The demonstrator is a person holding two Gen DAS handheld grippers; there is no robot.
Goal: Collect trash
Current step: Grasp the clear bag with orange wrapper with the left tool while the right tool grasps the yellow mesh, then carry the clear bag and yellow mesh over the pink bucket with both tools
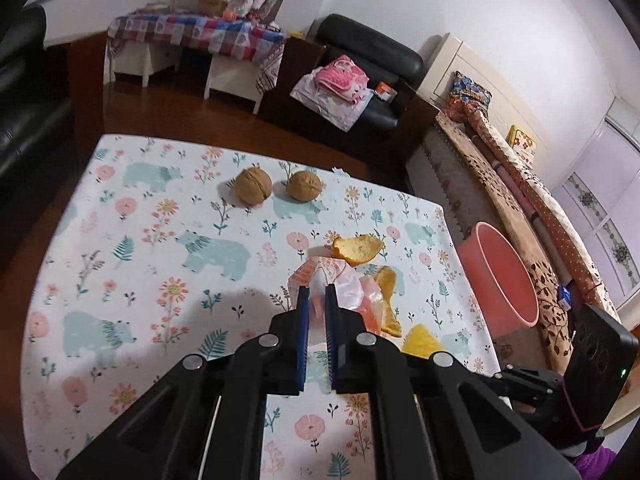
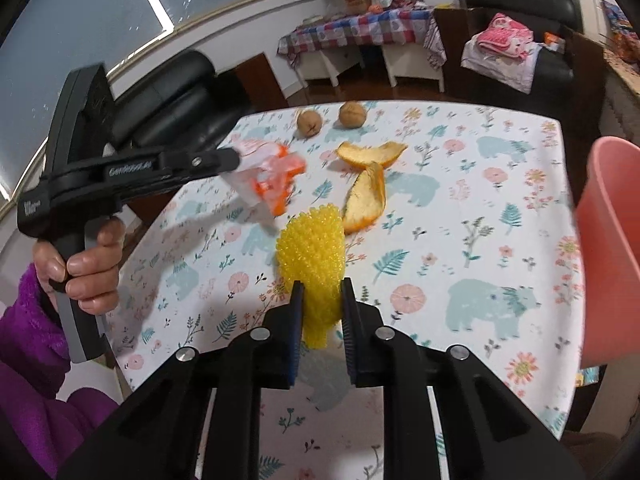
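Observation:
My left gripper [image 1: 318, 294] is shut on a crumpled clear-and-orange plastic wrapper [image 1: 346, 284] and holds it above the table; the wrapper also shows in the right wrist view [image 2: 272, 176], hanging from the left gripper's tip [image 2: 236, 158]. My right gripper [image 2: 322, 286] is shut on a yellow bumpy foam net [image 2: 312, 248]; its end also shows in the left wrist view [image 1: 422, 340]. Two orange peels [image 2: 370, 152] [image 2: 366, 200] lie on the floral tablecloth [image 2: 480, 240]. A pink bin [image 1: 500, 280] stands at the table's right edge, also in the right wrist view [image 2: 612, 240].
Two walnuts [image 1: 253, 187] [image 1: 305, 186] sit near the table's far edge. A black sofa [image 1: 24, 100] is at the left, an armchair with clothes [image 1: 360, 80] beyond the table, and a patterned couch [image 1: 500, 184] at the right behind the bin.

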